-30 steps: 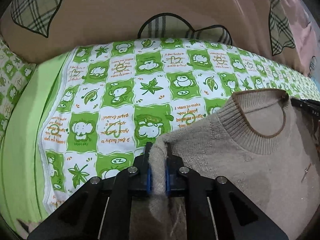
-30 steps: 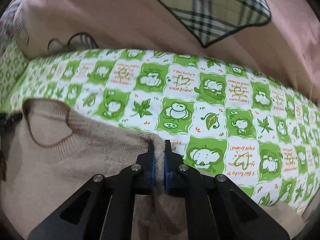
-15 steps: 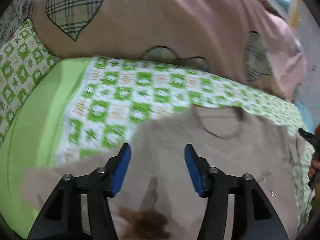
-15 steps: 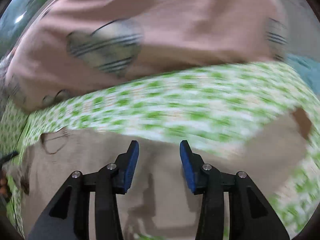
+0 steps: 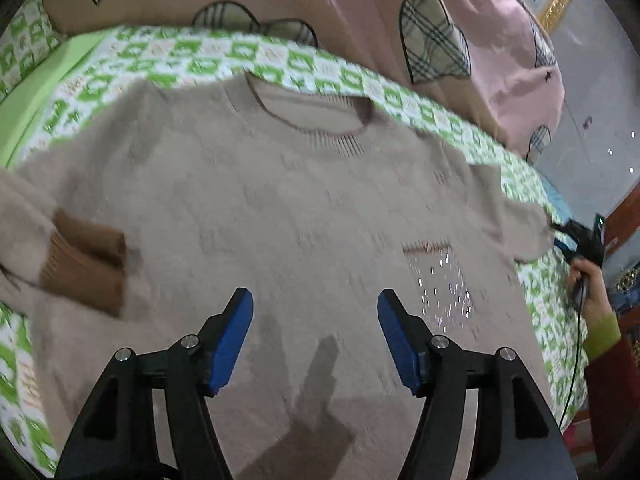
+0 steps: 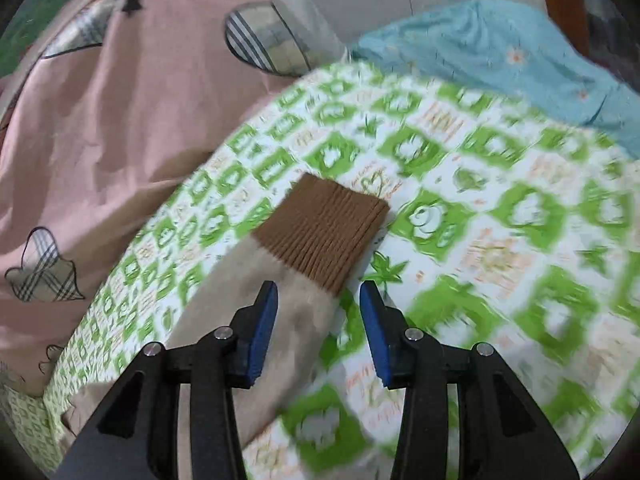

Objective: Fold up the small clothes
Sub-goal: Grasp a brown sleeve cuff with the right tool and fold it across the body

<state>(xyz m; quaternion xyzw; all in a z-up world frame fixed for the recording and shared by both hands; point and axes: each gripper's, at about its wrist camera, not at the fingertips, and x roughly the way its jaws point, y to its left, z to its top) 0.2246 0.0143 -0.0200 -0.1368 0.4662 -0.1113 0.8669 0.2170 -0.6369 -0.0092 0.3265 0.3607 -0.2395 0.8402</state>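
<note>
On left view sweater [image 5: 304, 208] front, right view cuff [image 6: 320, 228]

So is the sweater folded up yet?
Not yet. The sweater lies mostly spread on the bedsheet; one brown cuff rests over it.

The right gripper [image 6: 318, 320] has two black arms with blue pads [image 6: 264, 330], and its jaws are wide apart with nothing held between them. Under it lies a soft beige knitted sleeve [image 6: 256, 300] that runs up from the bottom left. The sleeve ends in a brown ribbed cuff [image 6: 322, 228], which lies flat just ahead of the pads. The sleeve rests on a green and white checked bedsheet [image 6: 500, 240] with little cartoon animals and leaves on it. To the left sits a big pink blanket [image 6: 120, 120] with plaid heart patches. At the top right is a light blue cloth with small flowers [image 6: 500, 52].
</note>
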